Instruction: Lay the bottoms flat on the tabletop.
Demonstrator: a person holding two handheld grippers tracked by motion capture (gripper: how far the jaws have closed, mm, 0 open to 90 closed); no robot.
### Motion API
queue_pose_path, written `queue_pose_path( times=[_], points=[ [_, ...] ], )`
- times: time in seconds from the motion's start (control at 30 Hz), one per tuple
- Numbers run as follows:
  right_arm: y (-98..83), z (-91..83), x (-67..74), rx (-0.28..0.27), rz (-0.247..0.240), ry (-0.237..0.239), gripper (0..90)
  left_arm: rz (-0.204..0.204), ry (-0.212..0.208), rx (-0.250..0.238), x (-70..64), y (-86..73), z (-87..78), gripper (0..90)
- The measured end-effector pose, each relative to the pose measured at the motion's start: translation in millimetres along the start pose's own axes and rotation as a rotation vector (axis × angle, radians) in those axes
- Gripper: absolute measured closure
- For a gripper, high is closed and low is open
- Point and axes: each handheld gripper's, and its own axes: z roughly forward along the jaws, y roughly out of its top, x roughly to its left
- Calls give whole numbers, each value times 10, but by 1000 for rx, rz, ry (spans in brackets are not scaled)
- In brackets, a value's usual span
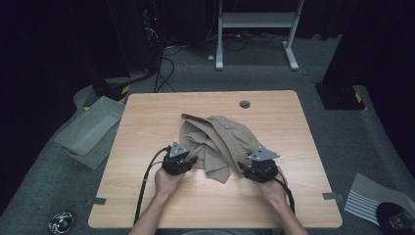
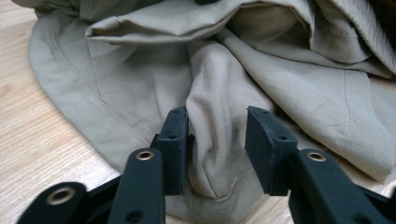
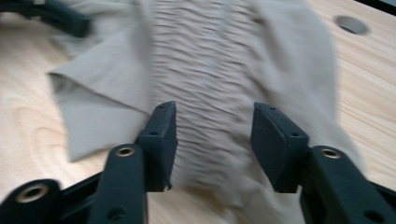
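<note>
Left gripper [image 1: 188,160] sits at the near-left edge of the khaki garment [image 1: 218,142], its jaws partly apart with a bunched fold of cloth standing between them; in the left gripper view one pad seems to brush the fold, the other stands clear, so nothing is pinched. Right gripper [image 1: 244,169] is at the garment's near-right edge, jaws spread wide over the ribbed, elasticated band [image 3: 210,93], the cloth lying under them, not clamped. The garment lies crumpled near the middle of the table [image 1: 147,122], with layers folded loosely over one another and one corner pointing toward the person. Judging from this, the folding or straightening is at an early or middle stage: the cloth is gathered into a rough heap but no neat fold is made. Still to do, I would say, are a fresh grasp on both near edges and spreading or folding the garment flat.
</note>
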Motion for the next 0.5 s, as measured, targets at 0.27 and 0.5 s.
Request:
queue_pose_path(
  times=[0.27,0.5],
  points=[
    [-56,369,-7,112,61,-6,424,-11,-19,24,26,-2,8,776],
    [-72,341,-204,120,121,16,685,-1,-26,25,21,-1,-2,841]
  ],
)
